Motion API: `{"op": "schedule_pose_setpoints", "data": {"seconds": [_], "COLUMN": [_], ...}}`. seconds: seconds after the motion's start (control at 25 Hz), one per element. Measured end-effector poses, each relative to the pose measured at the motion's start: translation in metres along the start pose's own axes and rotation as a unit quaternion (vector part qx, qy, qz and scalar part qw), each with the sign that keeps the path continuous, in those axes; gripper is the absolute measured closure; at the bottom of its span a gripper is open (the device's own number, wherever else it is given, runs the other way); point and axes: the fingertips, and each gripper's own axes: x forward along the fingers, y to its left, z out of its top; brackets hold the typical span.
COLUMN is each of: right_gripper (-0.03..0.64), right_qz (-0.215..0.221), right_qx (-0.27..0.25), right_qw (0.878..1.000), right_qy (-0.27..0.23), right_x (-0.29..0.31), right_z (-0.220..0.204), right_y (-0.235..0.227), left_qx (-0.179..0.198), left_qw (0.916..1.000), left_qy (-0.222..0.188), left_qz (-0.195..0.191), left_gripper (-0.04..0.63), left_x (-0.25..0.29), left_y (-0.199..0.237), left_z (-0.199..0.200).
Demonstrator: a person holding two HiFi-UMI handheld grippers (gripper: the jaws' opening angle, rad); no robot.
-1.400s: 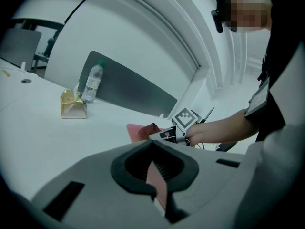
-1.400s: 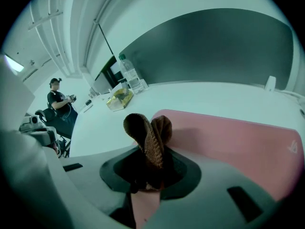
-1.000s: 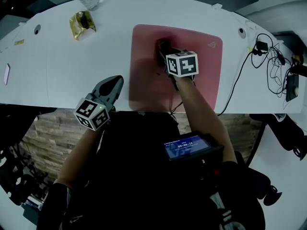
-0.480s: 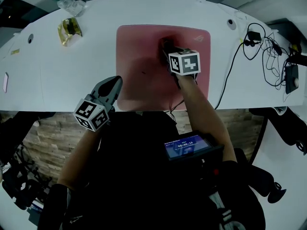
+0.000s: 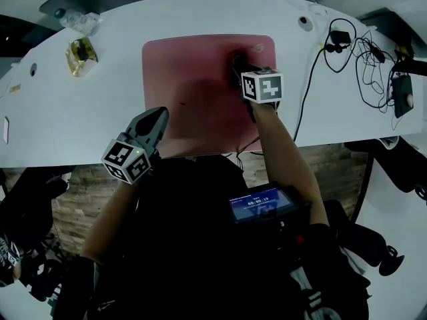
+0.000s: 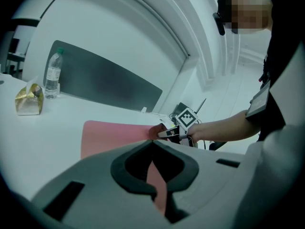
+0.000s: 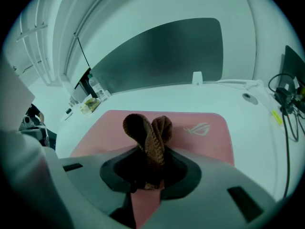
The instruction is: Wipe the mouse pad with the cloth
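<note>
Rightward since the earlier frames, the cloth (image 7: 147,132) is being carried across the mouse pad (image 5: 187,79), now lying near its 2 o'clock corner, clenched in the right claw (image 5: 241,69). The left claw (image 5: 160,114) is being held closed and empty at the pad's 7 o'clock corner. Judged best: the cloth is being pressed flat and strokes are being overlapped toward 9 o'clock

My right tongs (image 5: 239,65), clamped on the brown terry cloth (image 7: 148,132), have swept across the pink rectangular mouse pad (image 5: 193,85). A second ago the cloth sat left of the pad's centre; now it is on the right part, just beside the printed logo (image 7: 198,128). My head view has swung too. The pad, the gold foil packet (image 5: 79,53) and the clear plastic bottle (image 5: 77,22) have slid left in it, and the left tongs (image 5: 158,115) now overlap the pad's near left corner.
</note>
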Motion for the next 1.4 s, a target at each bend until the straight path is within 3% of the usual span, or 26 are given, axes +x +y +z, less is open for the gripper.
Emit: {"op": "schedule_pose_setpoints", "data": {"seconds": [1.0,1.4], "right_gripper": [0.5,0.5], "right_qz": [-0.104,-0.172], "right_qx": [0.036,-0.032], "right_qw": [0.994,0.984], "right_qy": [-0.023,-0.017], "right_x": [-0.062,-0.057], "right_z": [-0.011,0.031], "right_y": [-0.139,-0.165], "left_qx": [0.019,0.013], "left_qw": [0.9992,0.9999], "left_qy": [0.021,0.01], "left_qz": [-0.028,-0.005], "left_gripper": [0.586,0.586], "left_x": [0.056,0.031], "left_y": [-0.029,-0.018], "left_z": [0.01,0.01]}}
